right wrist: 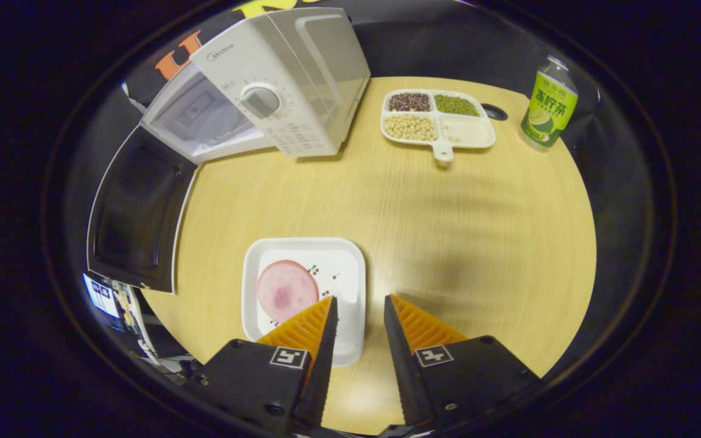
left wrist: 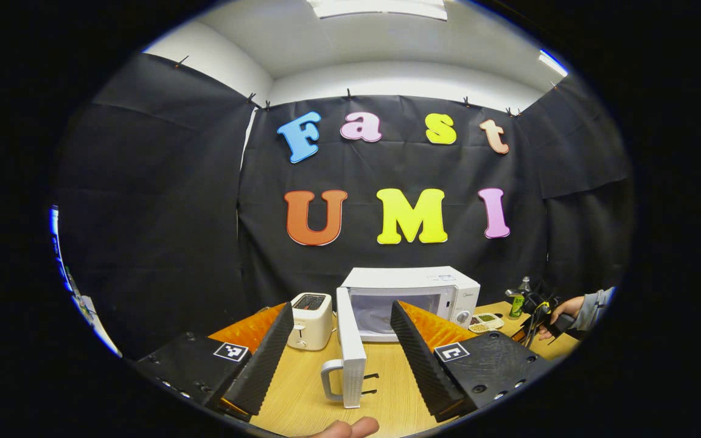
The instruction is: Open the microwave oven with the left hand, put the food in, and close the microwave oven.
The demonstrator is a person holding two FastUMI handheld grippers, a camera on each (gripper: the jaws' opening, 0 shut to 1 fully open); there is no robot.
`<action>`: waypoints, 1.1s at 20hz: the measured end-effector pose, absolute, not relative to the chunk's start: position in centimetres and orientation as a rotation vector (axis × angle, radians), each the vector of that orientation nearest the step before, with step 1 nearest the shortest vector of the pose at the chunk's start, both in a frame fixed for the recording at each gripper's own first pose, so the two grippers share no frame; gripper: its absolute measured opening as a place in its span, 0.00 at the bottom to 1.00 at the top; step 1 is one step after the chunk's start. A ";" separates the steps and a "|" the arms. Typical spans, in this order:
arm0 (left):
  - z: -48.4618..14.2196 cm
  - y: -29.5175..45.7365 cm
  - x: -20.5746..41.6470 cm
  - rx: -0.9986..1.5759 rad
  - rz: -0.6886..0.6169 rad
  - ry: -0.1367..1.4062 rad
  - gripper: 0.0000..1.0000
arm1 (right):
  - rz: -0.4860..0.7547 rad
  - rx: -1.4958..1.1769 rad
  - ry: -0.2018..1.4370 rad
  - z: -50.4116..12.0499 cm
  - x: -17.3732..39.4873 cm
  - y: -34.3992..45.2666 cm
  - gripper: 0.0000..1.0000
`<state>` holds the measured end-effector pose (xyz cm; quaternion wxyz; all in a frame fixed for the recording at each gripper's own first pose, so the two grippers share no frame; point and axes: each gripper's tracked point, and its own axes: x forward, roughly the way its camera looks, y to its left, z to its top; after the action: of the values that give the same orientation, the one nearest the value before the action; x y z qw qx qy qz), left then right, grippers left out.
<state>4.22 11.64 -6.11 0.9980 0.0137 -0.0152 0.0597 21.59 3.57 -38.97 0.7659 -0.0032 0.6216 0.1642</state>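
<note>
Microwave (left wrist: 414, 301) stands straight ahead of the left gripper (left wrist: 337, 340) in the left gripper view, on a wooden table (left wrist: 302, 395), with its door (left wrist: 349, 347) swung out edge-on toward the camera so that it sits between the two spread fingers without touching either. The door's handle (left wrist: 331, 380) faces the left finger's side. So the left gripper is open and holds nothing. A white toaster (left wrist: 311, 319) stands just beyond the left fingertip, beside the microwave. Far off past the right finger, a person's hand (left wrist: 560, 316) in a grey sleeve holds the other gripper near a green bottle (left wrist: 516, 304) and a divided tray (left wrist: 485, 321).

Seen from the right gripper view, the right gripper (right wrist: 359, 301) hangs above the table (right wrist: 448, 243) with its fingers parted and nothing between them. A white square plate (right wrist: 338, 274) with a round pink slice of food (right wrist: 286, 291) lies just ahead and under the left finger, whose tip overlaps the plate's near right part; whether it touches I cannot tell. The microwave (right wrist: 277, 91) is farther ahead to the left, its door (right wrist: 134, 216) open and its dark inner side facing up. The divided tray (right wrist: 466, 131) of beans lies far ahead, slightly right, and the green bottle (right wrist: 548, 103) stands to its right.
</note>
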 end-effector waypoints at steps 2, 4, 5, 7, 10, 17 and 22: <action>-5.7 11.0 4.3 0.047 0.105 -0.052 0.95 | 0.385 -0.006 1.440 -40.8 21.2 3.6 0.29; -5.6 10.6 4.5 0.055 0.103 -0.063 0.95 | 0.419 -0.027 1.480 -41.9 21.6 3.4 0.13; -5.4 10.6 4.6 0.053 0.106 -0.066 0.95 | 0.431 0.003 1.489 -41.3 21.6 3.7 0.00; -5.6 10.3 4.7 0.042 0.108 -0.058 0.95 | 0.463 0.037 1.528 -41.4 21.8 3.7 0.04; -5.9 10.1 4.9 0.028 0.103 -0.052 0.95 | 0.471 0.089 1.524 -41.4 21.7 3.9 0.04; -5.3 10.2 3.9 0.032 0.060 -0.061 0.95 | 0.446 0.350 1.498 -40.8 20.1 3.7 0.04; -5.8 11.3 3.0 0.030 0.056 -0.052 0.95 | 0.466 0.439 1.457 -37.7 18.5 6.4 0.04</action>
<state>2.96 11.34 -5.78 0.9992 0.0148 -0.0258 0.0279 18.46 6.45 -37.68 0.6998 0.1970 0.6540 0.2093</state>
